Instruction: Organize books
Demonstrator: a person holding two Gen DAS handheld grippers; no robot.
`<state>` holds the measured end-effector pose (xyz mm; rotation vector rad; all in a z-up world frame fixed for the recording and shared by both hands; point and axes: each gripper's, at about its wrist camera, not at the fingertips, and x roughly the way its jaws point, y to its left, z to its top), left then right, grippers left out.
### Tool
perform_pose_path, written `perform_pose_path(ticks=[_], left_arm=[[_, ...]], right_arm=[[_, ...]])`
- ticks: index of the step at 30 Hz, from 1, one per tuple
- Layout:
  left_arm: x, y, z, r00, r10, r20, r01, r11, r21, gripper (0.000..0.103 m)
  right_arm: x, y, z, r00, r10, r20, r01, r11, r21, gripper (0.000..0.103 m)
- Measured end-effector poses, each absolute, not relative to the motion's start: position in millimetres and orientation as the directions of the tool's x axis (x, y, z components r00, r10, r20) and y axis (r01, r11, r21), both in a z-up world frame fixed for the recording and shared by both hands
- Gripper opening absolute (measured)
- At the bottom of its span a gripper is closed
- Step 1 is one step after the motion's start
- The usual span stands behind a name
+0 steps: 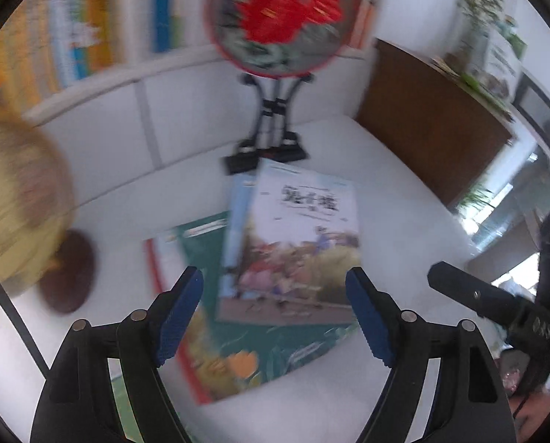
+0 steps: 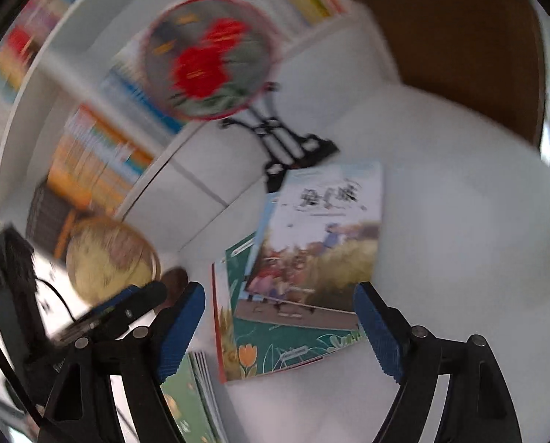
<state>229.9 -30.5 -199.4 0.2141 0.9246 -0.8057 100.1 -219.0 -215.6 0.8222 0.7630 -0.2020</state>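
A small pile of books lies flat on the white surface. On top is a book with a painted cover of children in a field [image 1: 304,229] [image 2: 323,243], resting askew on a green book with an orange tulip [image 1: 275,347] [image 2: 286,347]. A pale blue cover edge [image 1: 238,214] shows between them. My left gripper [image 1: 273,277] hovers over the pile, open, nothing between its blue pads. My right gripper [image 2: 279,289] hangs over the same pile, open and empty too. Both views are blurred.
A round ornament with red flowers [image 1: 278,18] stands on a black stand behind the pile. A yellowish globe [image 1: 12,203] on a brown base is at the left. Upright books fill the shelf [image 1: 90,26] behind. A brown panel [image 1: 430,125] is at the right. More green books [image 2: 186,398] lie near left.
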Motion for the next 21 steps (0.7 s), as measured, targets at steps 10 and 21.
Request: perform_pose_path(ticks=[10,21], left_arm=[[272.7,-90.7,-256.7,0.225,-0.566,-0.793,0.762,0.61,-0.219,0.078],[295.7,-103.3,-298.9,0.181,-0.532,-0.827,0.767,0.603,-0.22,0.078]], right_arm=[[109.0,-274.5,-270.7,0.703,0.119,-0.701,0.54,0.552,0.636,0.082],[147.8,-266.3,-312.3,0.678,0.118,-0.725,0.527,0.609,0.592,0.081]])
